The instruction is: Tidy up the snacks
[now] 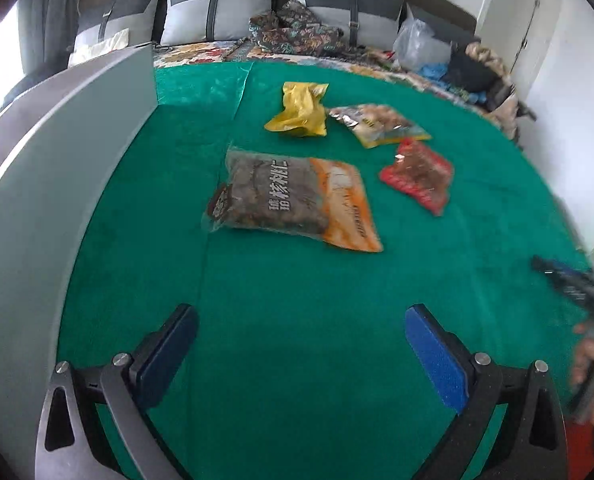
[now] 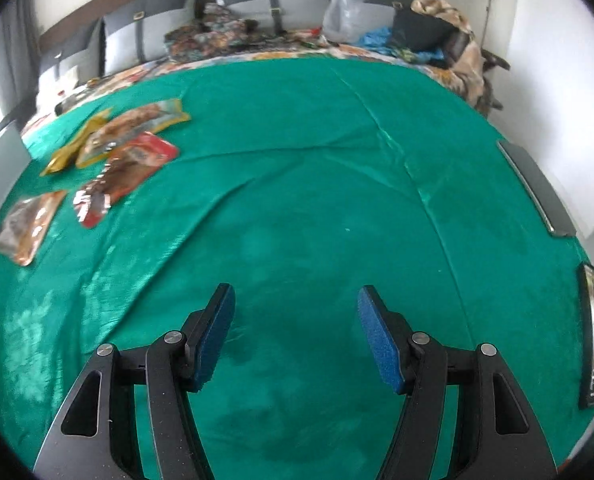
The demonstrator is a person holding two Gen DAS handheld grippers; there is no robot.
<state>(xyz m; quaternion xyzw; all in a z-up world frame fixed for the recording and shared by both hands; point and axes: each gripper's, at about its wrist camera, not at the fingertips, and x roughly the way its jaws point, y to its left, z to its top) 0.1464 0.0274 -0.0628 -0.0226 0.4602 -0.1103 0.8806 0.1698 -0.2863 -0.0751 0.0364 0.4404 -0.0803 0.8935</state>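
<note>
Snacks [image 1: 297,200] lie beyond left claw [image 1: 301,320], untouched.

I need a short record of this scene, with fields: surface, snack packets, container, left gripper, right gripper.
surface: green cloth spread over a bed
snack packets: four, lying apart: yellow packet, nut packet, red packet, large walnut packet
container: grey box wall at the left edge of the cloth
left gripper: open, nothing between its jaws
right gripper: open, nothing between its jaws, over bare cloth
</note>
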